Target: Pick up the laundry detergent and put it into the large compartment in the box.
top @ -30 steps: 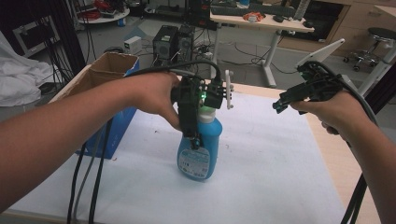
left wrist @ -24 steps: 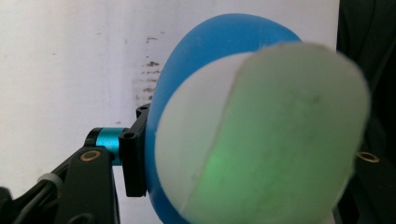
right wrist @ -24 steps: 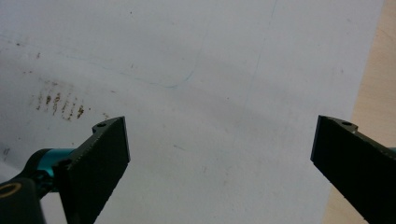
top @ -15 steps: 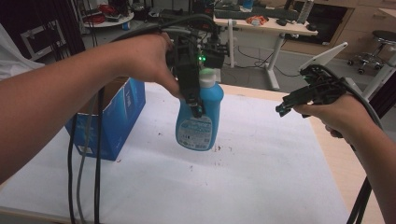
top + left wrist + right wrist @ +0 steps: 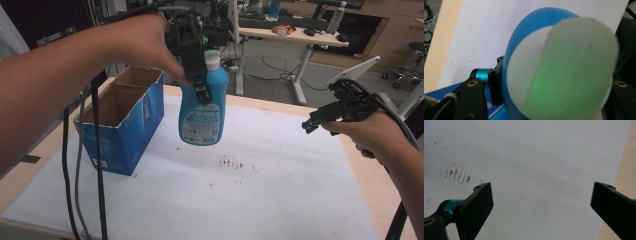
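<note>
I've got the bottle [image 5: 204, 105] clamped by its neck in my left gripper [image 5: 199, 75], hanging upright in the air just right of the box [image 5: 125, 125], which lies on that arm's side, while my right gripper [image 5: 320, 120] idles wide open, well apart.

Nothing here can actually be read. The blue bottle [image 5: 204, 107] carries a pale label [image 5: 200, 125] with print on its front, but from the high view the letters are too small and blurred to make out. The blue box [image 5: 131, 122] has a small white sticker [image 5: 101, 163] low on one corner and a pale mark on its side, and neither of them gives a legible word or number.
</note>
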`<action>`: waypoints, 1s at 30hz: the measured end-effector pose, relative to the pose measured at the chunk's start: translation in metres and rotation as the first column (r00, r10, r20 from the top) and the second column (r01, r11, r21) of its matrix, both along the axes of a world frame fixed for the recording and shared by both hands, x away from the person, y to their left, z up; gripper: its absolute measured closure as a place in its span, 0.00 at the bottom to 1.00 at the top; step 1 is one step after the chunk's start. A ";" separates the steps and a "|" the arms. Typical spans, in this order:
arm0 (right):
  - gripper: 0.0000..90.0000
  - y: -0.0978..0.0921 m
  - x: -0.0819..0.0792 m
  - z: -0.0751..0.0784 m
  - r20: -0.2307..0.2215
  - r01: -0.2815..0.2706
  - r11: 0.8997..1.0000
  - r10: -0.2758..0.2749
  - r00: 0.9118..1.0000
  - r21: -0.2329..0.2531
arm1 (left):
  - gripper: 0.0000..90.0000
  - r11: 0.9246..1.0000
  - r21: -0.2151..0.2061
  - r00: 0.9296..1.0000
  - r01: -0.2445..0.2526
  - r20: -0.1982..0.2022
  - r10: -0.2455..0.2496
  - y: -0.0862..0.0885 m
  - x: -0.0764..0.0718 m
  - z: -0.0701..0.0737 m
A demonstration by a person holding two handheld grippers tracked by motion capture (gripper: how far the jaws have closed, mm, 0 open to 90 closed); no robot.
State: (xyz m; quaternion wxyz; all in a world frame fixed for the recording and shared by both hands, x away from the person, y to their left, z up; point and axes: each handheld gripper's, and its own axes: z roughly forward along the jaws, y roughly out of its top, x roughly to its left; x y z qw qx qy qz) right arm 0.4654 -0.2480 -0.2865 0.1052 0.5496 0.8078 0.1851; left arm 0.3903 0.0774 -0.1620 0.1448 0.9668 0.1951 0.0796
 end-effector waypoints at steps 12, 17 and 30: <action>0.04 0.004 -0.001 0.003 0.007 -0.006 1.000 0.006 1.000 -0.002 | 0.41 0.982 -0.013 0.982 -0.187 0.032 0.188 0.042 0.004 0.026; 0.04 0.004 -0.001 0.003 0.008 -0.013 1.000 0.013 1.000 -0.002 | 0.41 0.972 -0.025 0.972 -0.232 0.042 0.233 0.060 0.003 0.036; 0.04 0.007 -0.003 0.004 0.011 -0.026 1.000 0.026 1.000 -0.004 | 0.41 0.925 -0.033 0.924 -0.378 0.055 0.379 0.116 0.000 0.044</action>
